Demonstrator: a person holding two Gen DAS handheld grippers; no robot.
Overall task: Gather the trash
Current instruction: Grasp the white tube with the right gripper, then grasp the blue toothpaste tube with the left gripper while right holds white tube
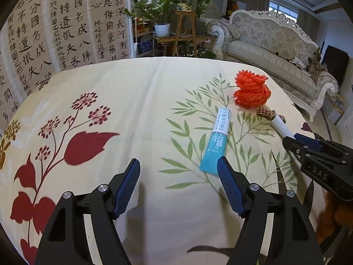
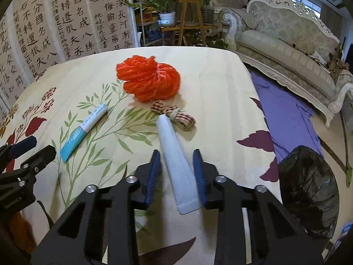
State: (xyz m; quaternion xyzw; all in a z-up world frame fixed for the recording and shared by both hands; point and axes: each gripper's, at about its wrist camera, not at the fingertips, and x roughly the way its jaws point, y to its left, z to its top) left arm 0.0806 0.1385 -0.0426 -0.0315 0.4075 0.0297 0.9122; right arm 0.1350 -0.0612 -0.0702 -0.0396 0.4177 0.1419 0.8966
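Note:
A white tube (image 2: pixel 169 137) lies on the floral tablecloth (image 1: pixel 132 101), its cap end against a checked ribbon coil (image 2: pixel 183 119). My right gripper (image 2: pixel 176 152) is shut on the tube's flat end, a pad on each side; in the left wrist view the right gripper (image 1: pixel 293 140) shows at the right with the white tube (image 1: pixel 282 128) running into it. A blue-and-white tube (image 1: pixel 217 137) lies just ahead of my left gripper (image 1: pixel 179 161), which is open and holds nothing; its right fingertip sits at the tube's flat end. An orange rope bundle (image 1: pixel 251 90) rests farther back.
A black trash bag (image 2: pixel 308 187) sits off the table's right edge, beside a purple cloth (image 2: pixel 286 114). An ornate sofa (image 1: pixel 275 44) stands beyond on the right. Potted plants on a wooden stand (image 1: pixel 183 22) and calligraphy panels (image 1: pixel 55 33) lie behind the table.

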